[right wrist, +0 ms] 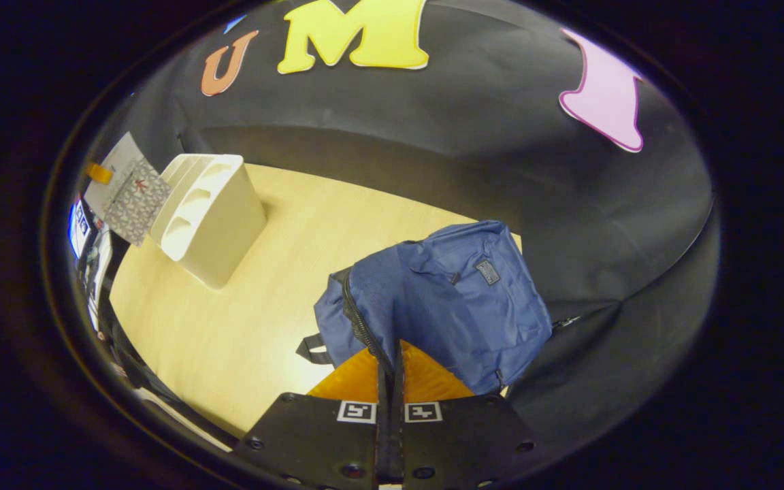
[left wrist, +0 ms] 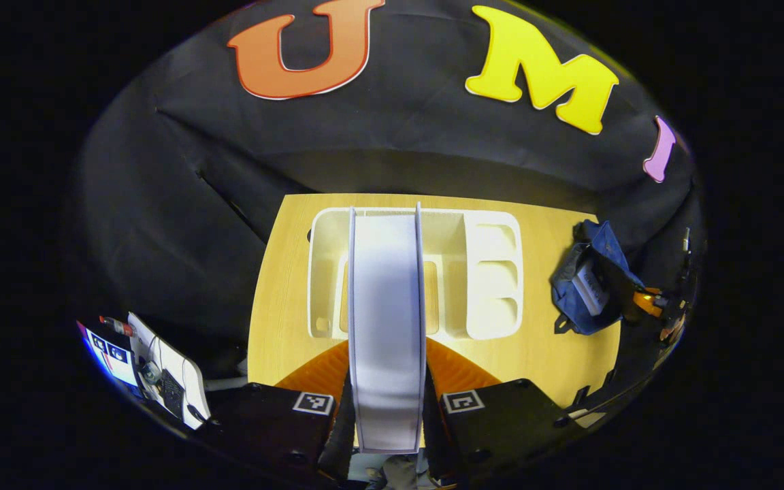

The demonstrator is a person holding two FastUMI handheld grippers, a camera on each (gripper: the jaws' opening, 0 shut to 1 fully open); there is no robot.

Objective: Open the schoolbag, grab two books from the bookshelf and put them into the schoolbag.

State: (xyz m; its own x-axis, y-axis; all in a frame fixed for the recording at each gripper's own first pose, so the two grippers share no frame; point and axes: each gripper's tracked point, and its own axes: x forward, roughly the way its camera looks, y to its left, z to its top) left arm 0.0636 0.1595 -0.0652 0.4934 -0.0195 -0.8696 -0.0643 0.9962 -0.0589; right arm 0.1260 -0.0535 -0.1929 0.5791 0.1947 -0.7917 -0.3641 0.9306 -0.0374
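Black cloth wall behind a light wood bench [left wrist: 283, 320]. Left gripper [left wrist: 387, 401] fingers clamped on an upright book [left wrist: 386, 327], edge-on between them, held above the white bookshelf [left wrist: 487, 279]. Right gripper [right wrist: 390, 381] fingers pressed together, pinching the zipper edge of the blue schoolbag [right wrist: 446, 299], well apart from the bookshelf.

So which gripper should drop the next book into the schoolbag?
Left, probably. The left gripper is shut on a book above the bookshelf, while the right gripper is shut on the schoolbag rim, seemingly holding it open.
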